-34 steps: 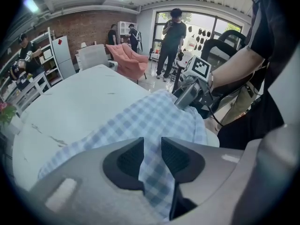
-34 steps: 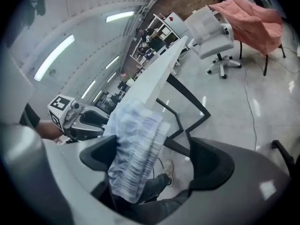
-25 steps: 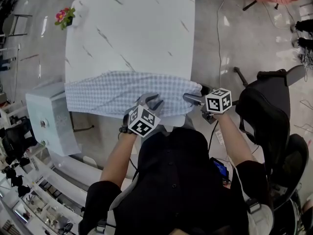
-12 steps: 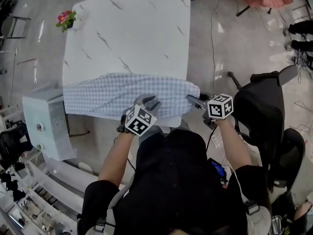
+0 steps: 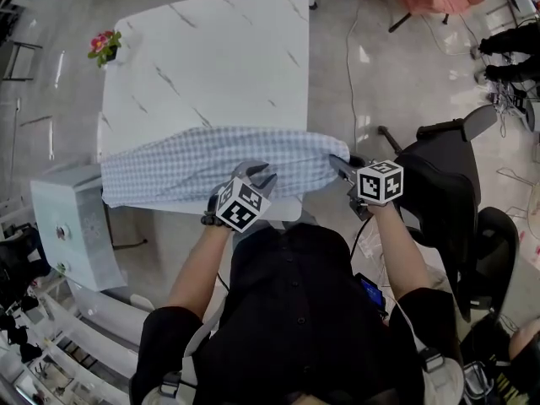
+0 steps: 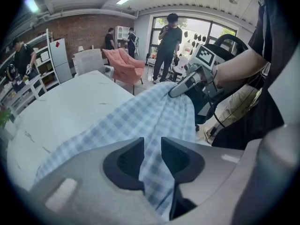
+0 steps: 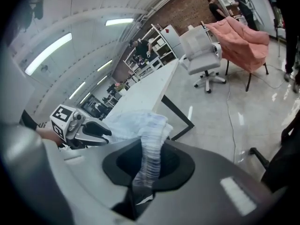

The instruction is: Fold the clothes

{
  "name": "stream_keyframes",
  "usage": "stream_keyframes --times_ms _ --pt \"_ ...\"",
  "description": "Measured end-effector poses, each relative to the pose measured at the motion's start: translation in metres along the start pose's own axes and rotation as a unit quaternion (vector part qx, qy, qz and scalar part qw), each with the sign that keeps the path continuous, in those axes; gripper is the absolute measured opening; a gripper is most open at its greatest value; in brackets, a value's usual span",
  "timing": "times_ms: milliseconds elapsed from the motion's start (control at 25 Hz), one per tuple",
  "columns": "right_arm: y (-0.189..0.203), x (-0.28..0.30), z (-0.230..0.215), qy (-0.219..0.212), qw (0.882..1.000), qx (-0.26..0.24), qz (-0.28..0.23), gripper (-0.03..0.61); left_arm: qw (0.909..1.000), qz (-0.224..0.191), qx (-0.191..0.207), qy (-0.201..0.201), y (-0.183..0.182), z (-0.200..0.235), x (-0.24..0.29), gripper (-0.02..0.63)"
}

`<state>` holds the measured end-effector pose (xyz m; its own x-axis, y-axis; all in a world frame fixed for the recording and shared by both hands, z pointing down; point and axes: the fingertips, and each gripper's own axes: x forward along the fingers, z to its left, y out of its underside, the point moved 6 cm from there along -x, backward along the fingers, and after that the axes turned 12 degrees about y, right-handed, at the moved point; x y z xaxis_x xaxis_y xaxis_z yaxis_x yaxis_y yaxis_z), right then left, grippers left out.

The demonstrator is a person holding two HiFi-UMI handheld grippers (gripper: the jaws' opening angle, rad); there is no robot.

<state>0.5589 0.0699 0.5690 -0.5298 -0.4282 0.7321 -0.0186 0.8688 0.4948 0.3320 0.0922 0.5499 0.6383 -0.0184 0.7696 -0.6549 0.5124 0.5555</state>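
As right tool (image 5: pixel 338 164) closes, left tool (image 5: pixel 261 175) grips (cloth-edge (image 5: pixel 169 188))

1. The person is wearing a black shirt (image 5: pixel 295 310) with short sleeves, and small dark buttons are running down its front.
2. Pale grey straps (image 5: pixel 173 382) with dark buckles are lying over both shoulders.
3. A dark band (image 5: pixel 210 220) is circling the left wrist.
4. The left gripper (image 5: pixel 256 174) is showing a light grey shell and dark jaw pads, and its left marker cube (image 5: pixel 240 207) is carrying black-and-white square markers.
5. The right gripper (image 5: pixel 339 165) is showing the same grey shell and dark jaws, with a right marker cube (image 5: pixel 380 182) in white and black.
6. A thin dark cable (image 5: pixel 361 230) is trailing from the right gripper.
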Motion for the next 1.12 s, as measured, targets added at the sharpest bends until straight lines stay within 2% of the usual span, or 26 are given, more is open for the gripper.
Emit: stream_keyframes --times_ms 400,560,840,1120 --pt "-0.01 -0.033 -0.022 0.07 0.997 -0.019 0.008 0.048 0.9997 0.006 0.02 0.008 -0.014 -0.005 0.012 0.123" --pt "-0.018 -0.037 -0.008 0.092 0.995 -0.026 0.018 0.046 0.9998 -0.004 0.012 -0.012 -0.007 0.006 -0.006 0.123" --pt "-0.042 -0.039 0.047 0.134 0.991 -0.025 0.016 0.041 0.9996 -0.013 -0.003 -0.024 0.027 0.036 -0.049 0.123" --pt "-0.063 -0.022 0.153 0.141 0.99 -0.029 0.006 0.041 0.9997 -0.017 0.012 -0.013 0.068 0.061 -0.108 0.123"
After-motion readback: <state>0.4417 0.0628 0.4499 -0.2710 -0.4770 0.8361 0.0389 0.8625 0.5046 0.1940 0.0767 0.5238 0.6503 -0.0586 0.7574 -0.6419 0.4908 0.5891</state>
